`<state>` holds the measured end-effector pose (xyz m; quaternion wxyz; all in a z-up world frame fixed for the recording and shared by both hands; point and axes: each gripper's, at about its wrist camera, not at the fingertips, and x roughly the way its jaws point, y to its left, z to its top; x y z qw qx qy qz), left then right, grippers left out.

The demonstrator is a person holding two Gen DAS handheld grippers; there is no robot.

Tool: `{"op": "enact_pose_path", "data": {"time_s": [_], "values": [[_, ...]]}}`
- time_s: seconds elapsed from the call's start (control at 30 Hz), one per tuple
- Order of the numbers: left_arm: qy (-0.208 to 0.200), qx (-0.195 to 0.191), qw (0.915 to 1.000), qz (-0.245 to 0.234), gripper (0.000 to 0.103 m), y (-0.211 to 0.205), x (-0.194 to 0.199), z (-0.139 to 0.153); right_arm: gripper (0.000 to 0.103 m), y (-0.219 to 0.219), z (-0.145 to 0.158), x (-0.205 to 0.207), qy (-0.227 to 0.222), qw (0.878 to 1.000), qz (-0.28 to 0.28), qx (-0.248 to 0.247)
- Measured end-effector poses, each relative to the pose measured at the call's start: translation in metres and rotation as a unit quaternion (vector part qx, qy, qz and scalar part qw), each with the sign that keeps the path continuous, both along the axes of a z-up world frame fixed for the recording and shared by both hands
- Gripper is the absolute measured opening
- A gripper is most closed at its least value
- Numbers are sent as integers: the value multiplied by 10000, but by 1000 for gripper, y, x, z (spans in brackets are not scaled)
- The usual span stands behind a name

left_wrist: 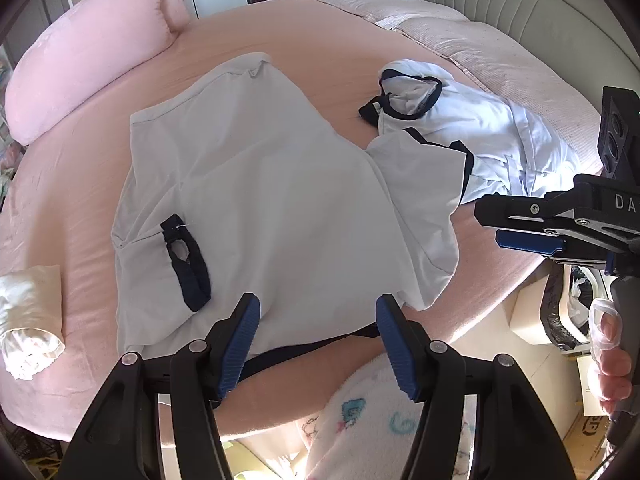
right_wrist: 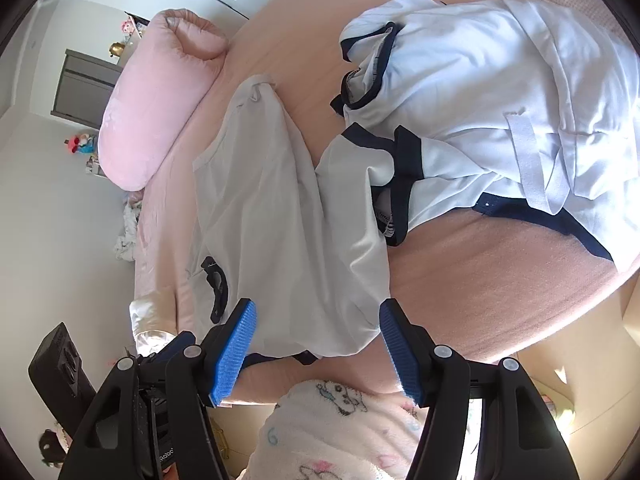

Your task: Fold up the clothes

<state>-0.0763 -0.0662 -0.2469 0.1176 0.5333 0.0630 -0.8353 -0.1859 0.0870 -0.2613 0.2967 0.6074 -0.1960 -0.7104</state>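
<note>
A white T-shirt point(left_wrist: 260, 200) with navy trim lies spread on the pink bed point(left_wrist: 320, 28), its navy-edged hem nearest me. One sleeve is folded in at the left, its navy cuff showing. My left gripper point(left_wrist: 318, 308) hangs open over the near hem with nothing pinched between its blue pads. In the right wrist view the same shirt point(right_wrist: 280, 220) lies ahead, and my right gripper point(right_wrist: 316, 312) stands open above its near right corner, empty. The right gripper point(left_wrist: 520, 228) also shows at the right edge of the left wrist view.
A second white garment with navy trim point(left_wrist: 480, 132) point(right_wrist: 500, 100) lies crumpled to the right, touching the shirt's sleeve. A folded white cloth point(left_wrist: 28, 320) sits at the bed's left edge. A pink pillow point(left_wrist: 88, 60) lies far left. A person's fleece top point(left_wrist: 380, 420) is just below.
</note>
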Motion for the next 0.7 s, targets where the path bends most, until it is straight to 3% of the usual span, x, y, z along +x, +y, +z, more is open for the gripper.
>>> {"op": "enact_pose_path", "data": {"time_s": [0.7], "values": [[-386,387,9966,-620,58,54,-63,-35,64,27,-30,-35,-606,9945,-614,-596]]}}
